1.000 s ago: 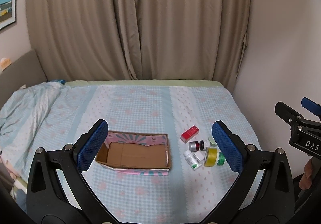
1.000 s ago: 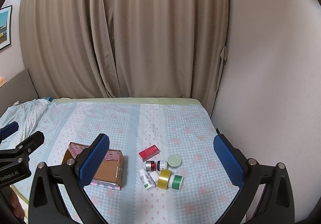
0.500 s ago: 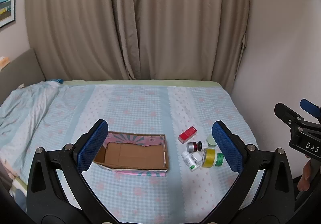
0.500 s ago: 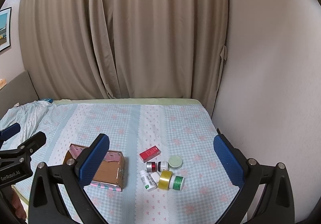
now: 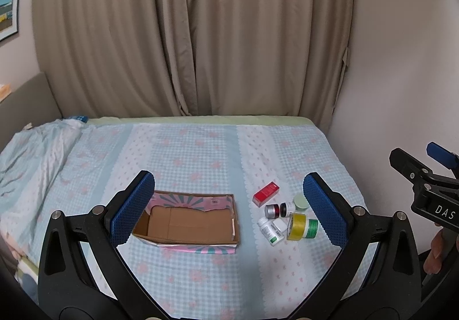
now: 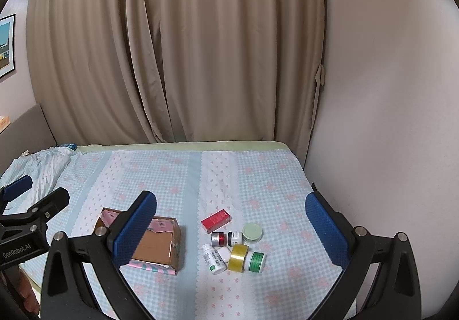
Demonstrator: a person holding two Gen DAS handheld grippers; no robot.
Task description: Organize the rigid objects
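Left gripper [image 5: 229,211] was held level above the near edge of the bed [image 5: 200,153], jaws wide apart, nothing between them. Right gripper [image 6: 231,226] was posed likewise, jaws apart and unloaded. The box [image 5: 189,222] lay open on the bed. At its 3 o'clock, near but apart, sat the clustered items: red carton [image 5: 266,194], bottle [image 5: 268,231], tape roll [image 5: 298,226], jars [image 5: 272,211].
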